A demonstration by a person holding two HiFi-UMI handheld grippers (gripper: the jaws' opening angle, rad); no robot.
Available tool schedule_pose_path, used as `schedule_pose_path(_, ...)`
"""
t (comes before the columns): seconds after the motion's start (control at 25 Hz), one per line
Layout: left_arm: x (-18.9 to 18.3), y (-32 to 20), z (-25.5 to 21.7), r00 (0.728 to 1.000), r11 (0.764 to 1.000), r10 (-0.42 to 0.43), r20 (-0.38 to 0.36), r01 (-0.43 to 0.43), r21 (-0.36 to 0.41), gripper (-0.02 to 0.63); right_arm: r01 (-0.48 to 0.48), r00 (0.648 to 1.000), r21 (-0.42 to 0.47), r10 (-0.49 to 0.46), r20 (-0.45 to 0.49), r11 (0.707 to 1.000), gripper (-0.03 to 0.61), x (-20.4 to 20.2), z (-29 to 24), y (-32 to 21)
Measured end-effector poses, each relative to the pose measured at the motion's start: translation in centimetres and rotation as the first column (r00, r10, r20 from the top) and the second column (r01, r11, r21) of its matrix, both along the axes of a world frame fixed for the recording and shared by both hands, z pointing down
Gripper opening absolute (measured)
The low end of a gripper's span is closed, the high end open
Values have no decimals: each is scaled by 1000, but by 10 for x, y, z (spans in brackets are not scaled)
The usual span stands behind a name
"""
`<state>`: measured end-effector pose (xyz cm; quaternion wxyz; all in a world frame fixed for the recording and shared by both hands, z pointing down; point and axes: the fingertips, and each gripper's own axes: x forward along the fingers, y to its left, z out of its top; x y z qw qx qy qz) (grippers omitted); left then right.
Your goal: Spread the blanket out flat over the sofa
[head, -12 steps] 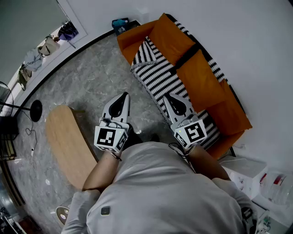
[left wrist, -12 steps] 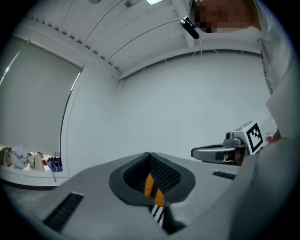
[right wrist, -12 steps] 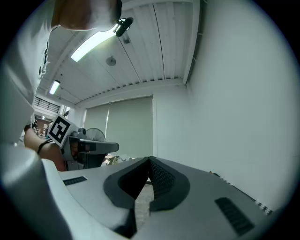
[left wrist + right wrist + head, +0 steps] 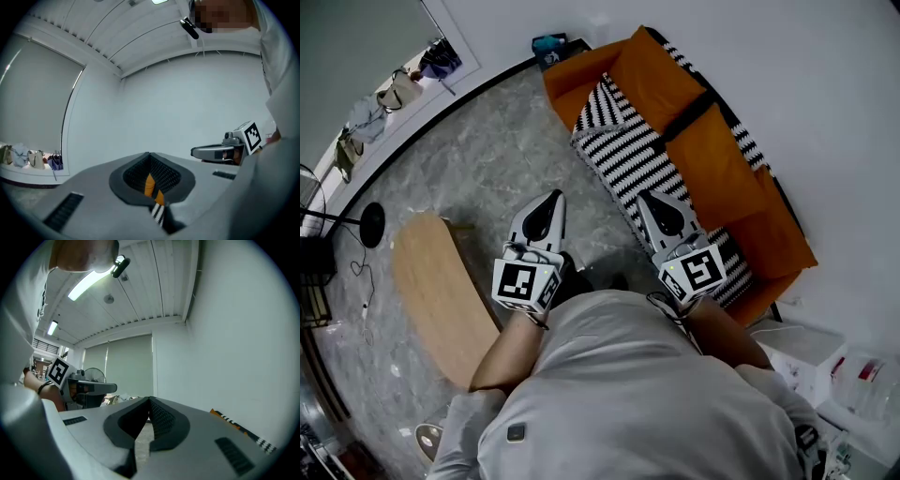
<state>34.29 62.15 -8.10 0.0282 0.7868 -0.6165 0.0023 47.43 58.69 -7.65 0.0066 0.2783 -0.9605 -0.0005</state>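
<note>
The black-and-white striped blanket (image 4: 623,159) lies along the seat of the orange sofa (image 4: 717,164), running from the upper centre of the head view down toward the right centre. Its near edge appears to hang over the seat front toward the grey floor (image 4: 487,159). It looks like soft, light, limp cloth that will sag and fold wherever it is not held. I judge it best pinched at 2 well-separated points on that near hem or at its corners, 1 per gripper. The right gripper (image 4: 651,200) is clenched with nothing in it, and its tip overlaps the blanket's lower edge in the picture; whether it touches cannot be told. The left gripper (image 4: 553,199) is likewise closed and empty, over bare floor to the blanket's left, apart from it
</note>
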Motion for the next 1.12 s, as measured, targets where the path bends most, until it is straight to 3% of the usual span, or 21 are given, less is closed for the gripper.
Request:
schedule_pose_path(0.28,-39,-13,5,1000,1000,12,-10,-12,-4,9,5,1000,5,-5,-26,1000,23,-37,1,-12)
schedule_pose_path(0.76,-169,-45,-5,998,998,64,0,-64,-6,9,2,997,-23,-4,-75,1000,23,-169,3,-45)
schedule_pose_path(1.12,-215,-58,6,997,997,70,-13,-71,-28,9,38,994,-66,-44,-95,997,23,-225,21,-61)
